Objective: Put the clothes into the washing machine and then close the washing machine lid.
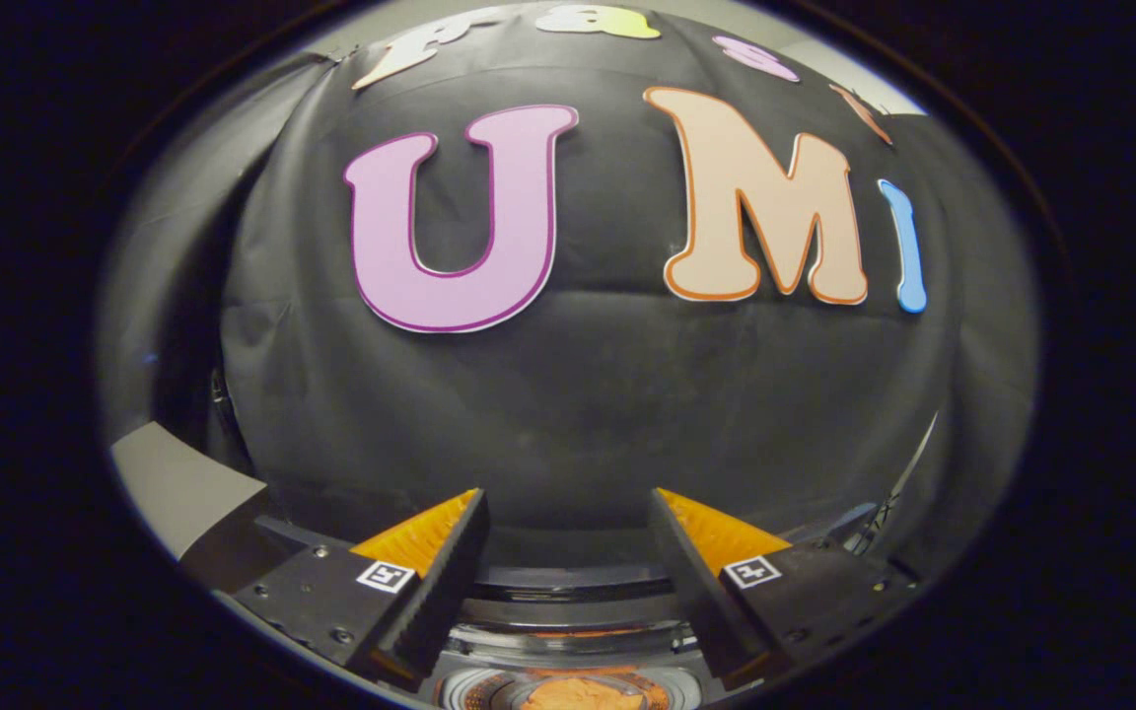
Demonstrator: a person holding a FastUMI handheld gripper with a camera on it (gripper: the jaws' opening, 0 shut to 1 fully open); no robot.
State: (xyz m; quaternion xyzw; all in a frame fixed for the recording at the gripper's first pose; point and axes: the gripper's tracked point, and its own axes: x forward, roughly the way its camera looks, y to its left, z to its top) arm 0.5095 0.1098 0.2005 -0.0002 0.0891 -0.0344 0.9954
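- Below the tool (568, 537), between the roots of its two fingers, sits the washing machine (568, 616), seen from above; its round opening lies under the gap between the fingers.
- Inside that opening lies an orange heap, the clothes (583, 693), low in the drum and partly cut off by the lower limit of the view.
- The tool is released: its two fingers stand wide apart with nothing between them, and neither finger touches the clothes or the machine's rim.
- Each finger carries a small square marker on its outer block, one on the left finger (386, 576) and one on the right finger (752, 571).
- Just ahead of the fingertips, the machine's dark curved rim bands run across from one finger to the other; whether a lid is among them I cannot tell.
- Beyond the fingers hangs the booth's black cloth wall (588, 394), creased in places.
- Out to the left of the left finger, a pale grey flat surface (178, 488) shows beside the cloth; what it belongs to is unclear.
- Out to the right of the right finger, thin pale rods or wires (908, 473) rise slantwise against the cloth, too small to identify.
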